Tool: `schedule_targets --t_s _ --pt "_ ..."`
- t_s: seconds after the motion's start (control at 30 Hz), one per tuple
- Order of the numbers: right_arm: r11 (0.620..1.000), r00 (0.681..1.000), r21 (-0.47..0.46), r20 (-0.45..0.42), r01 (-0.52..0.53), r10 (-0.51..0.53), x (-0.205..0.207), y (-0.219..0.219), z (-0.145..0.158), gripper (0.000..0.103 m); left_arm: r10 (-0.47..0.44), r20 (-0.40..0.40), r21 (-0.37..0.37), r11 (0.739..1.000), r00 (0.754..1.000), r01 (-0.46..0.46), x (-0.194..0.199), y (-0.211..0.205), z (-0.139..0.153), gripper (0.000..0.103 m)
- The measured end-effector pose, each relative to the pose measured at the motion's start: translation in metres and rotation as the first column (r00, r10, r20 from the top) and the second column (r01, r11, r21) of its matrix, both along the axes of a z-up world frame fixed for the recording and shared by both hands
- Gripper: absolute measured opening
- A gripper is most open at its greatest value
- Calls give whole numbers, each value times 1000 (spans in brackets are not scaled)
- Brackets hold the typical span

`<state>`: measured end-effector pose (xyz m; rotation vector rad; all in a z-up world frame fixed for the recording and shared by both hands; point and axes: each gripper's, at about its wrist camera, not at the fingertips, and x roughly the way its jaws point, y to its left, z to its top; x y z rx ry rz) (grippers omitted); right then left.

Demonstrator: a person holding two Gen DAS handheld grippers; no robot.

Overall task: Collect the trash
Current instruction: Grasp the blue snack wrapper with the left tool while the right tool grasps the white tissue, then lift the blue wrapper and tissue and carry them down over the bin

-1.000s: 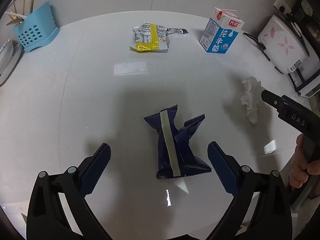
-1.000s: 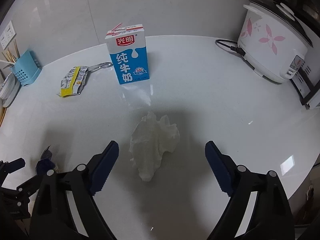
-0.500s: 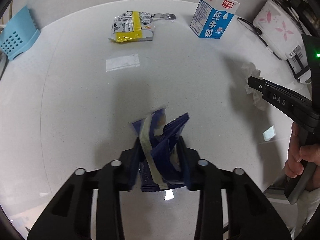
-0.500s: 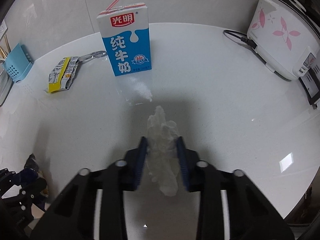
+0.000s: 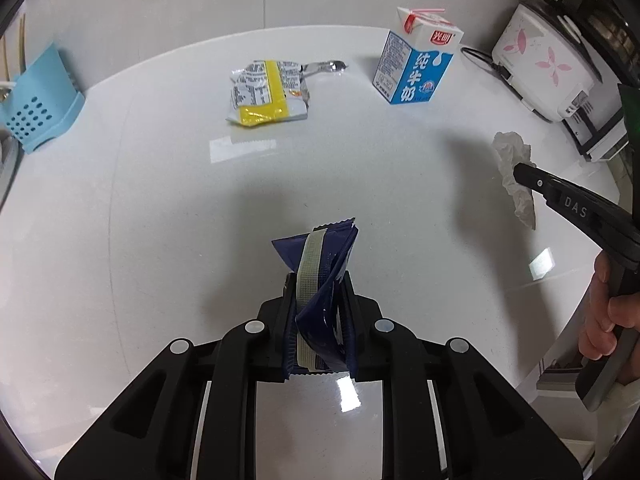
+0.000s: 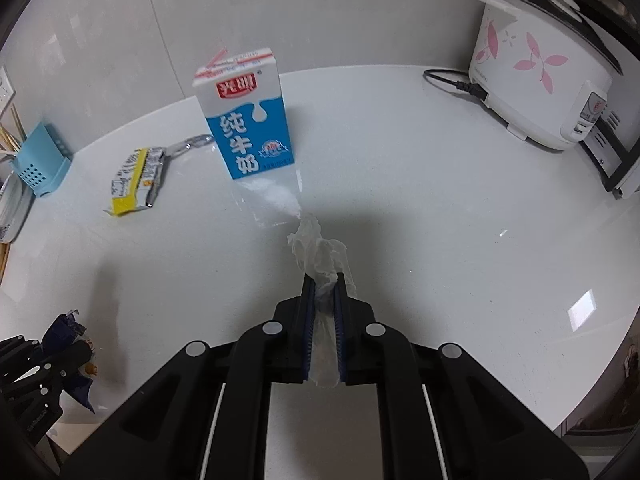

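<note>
Wrapper [image 5: 320,280], dark blue, was clamped upright between left gripper [image 5: 318,322] fingers, which had just been closing, long axis along them. Tissue [image 6: 322,268] was pinched likewise in right gripper [image 6: 323,320], shut tight. Both were judged clear of worktop [image 5: 160,200]; yellow packet [image 5: 266,92] & milk carton [image 6: 246,116] were left beyond.

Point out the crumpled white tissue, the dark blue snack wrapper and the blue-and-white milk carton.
crumpled white tissue [image 6: 320,258]: right wrist view, bunched top.
dark blue snack wrapper [image 5: 326,254]: left wrist view, upper half.
blue-and-white milk carton [image 6: 250,142]: right wrist view, front face.

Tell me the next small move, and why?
Probably lift both straight up. The left gripper has just closed on the blue wrapper, the right gripper on the tissue; no bin shows yet.
</note>
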<state>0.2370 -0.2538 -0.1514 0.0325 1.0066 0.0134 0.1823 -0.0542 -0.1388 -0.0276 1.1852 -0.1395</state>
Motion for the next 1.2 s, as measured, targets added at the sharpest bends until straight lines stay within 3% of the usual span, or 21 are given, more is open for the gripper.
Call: schedule_targets --t_s 0.37,1.2 --pt "1000 997 17 69 -24 23 -30 4 31 8 20 37 5 1000 999 -20 -9 13 22 18" --pt "990 982 16 130 -139 136 -112 4 62 8 96 111 -14 995 989 -95 -76 -3 60 18"
